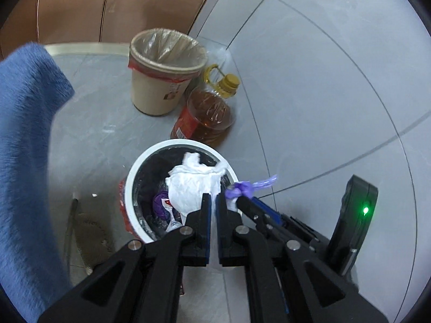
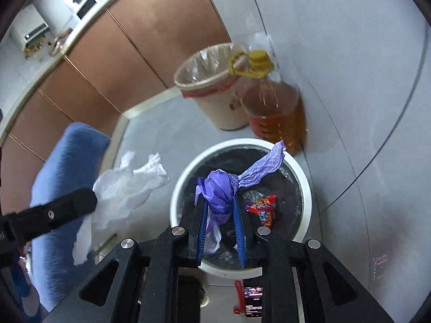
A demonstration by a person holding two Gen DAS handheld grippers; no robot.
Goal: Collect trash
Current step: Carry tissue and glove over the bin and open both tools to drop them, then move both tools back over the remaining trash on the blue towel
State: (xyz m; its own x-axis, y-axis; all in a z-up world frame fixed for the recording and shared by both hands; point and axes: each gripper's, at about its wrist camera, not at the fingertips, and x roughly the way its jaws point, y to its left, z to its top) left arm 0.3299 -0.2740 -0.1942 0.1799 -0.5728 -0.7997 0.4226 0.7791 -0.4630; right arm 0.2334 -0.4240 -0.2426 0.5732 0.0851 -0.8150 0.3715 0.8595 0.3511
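Observation:
A white-rimmed trash bin [image 1: 140, 172] with a dark liner stands on the grey floor; it also shows in the right wrist view [image 2: 301, 172]. My left gripper [image 1: 212, 197] is shut on a crumpled white plastic bag [image 1: 194, 183], held over the bin; the bag also shows in the right wrist view [image 2: 126, 188]. My right gripper [image 2: 219, 202] is shut on a bunched purple plastic bag [image 2: 218, 188], above the bin's opening. A red snack wrapper [image 2: 262, 207] lies inside the bin.
A beige bin with a clear liner [image 1: 161, 80] and a large bottle of amber oil [image 1: 210, 113] stand behind against the white tiled wall [image 1: 323, 80]. Brown cabinet doors [image 2: 113, 53] run along the left. A blue fuzzy sleeve [image 1: 24, 161] fills the left side.

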